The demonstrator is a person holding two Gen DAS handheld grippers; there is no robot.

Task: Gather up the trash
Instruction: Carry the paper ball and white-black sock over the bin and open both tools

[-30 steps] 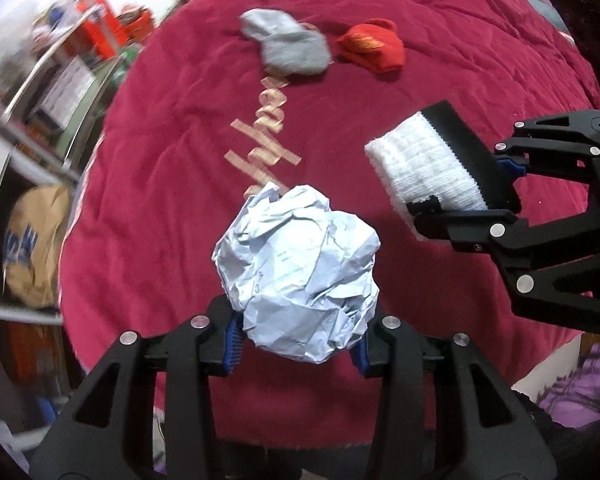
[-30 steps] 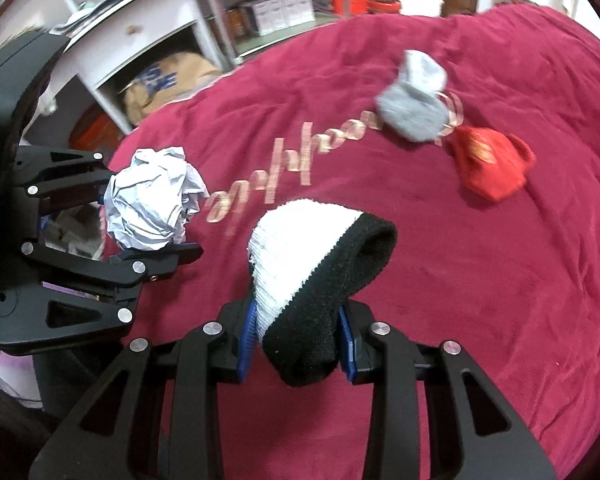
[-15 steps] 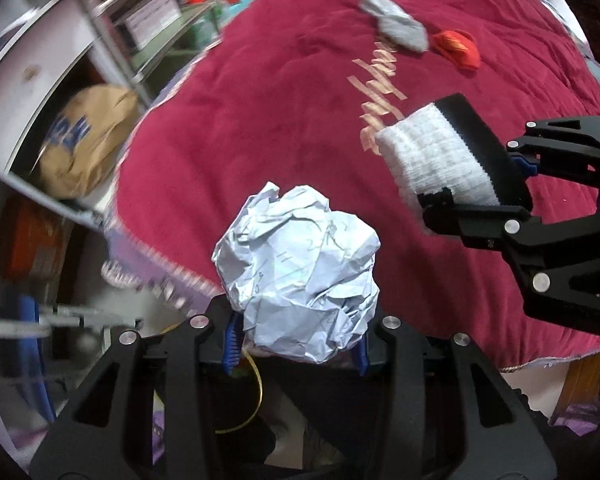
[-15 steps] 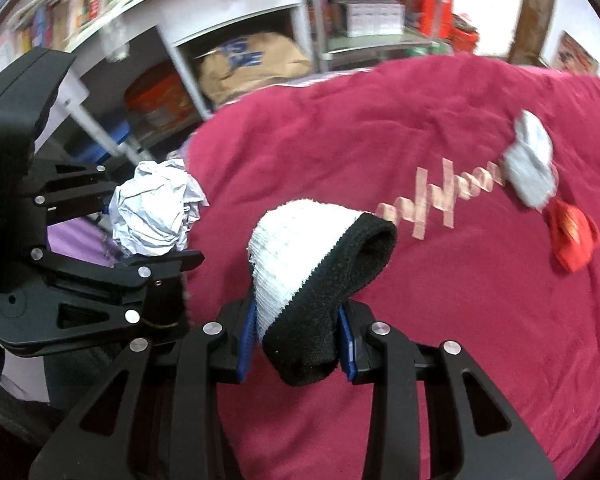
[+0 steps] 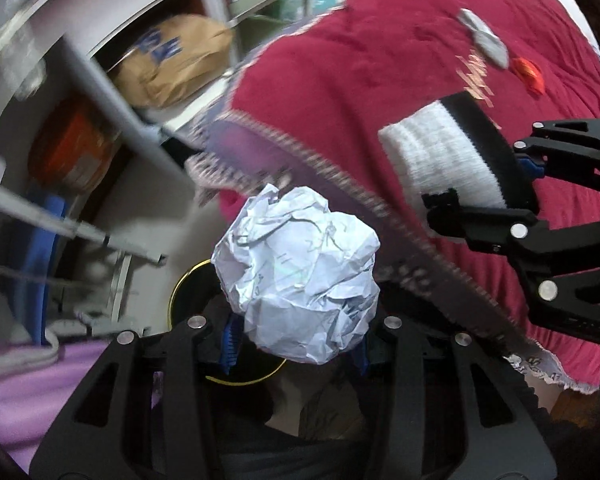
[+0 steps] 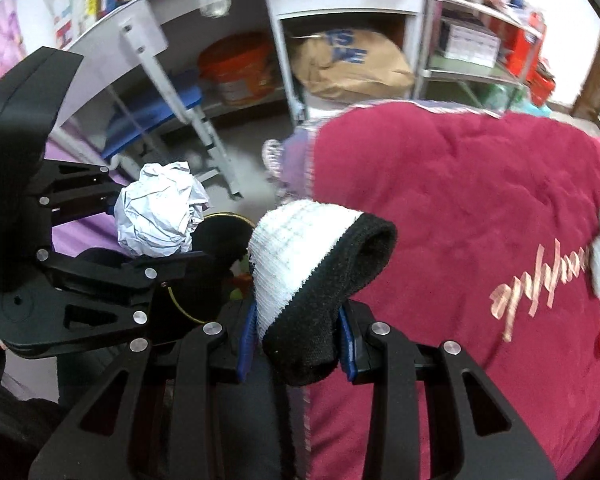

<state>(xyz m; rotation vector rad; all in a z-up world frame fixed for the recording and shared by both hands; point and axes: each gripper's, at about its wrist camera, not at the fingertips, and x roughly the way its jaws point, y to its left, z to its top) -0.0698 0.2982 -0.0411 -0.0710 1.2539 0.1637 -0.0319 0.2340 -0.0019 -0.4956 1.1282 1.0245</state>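
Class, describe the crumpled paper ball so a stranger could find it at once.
Start at the crimson bedspread and move off its fringed edge toward the floor. There the left gripper clamps the paper ball over a dark, yellow-rimmed bin. Unlike the white-and-black sock nearby, it is pale, creased paper.

The left gripper (image 5: 296, 346) is closed, both blue-padded fingers pressed against the sides of a crumpled paper ball (image 5: 300, 276), which sits between the fingertips and projects forward of them. The right gripper (image 6: 298, 338) is likewise closed, clamping a black-and-white sock (image 6: 312, 276) at its black end. The two grippers are held near each other, side by side, left one angled toward the right one.
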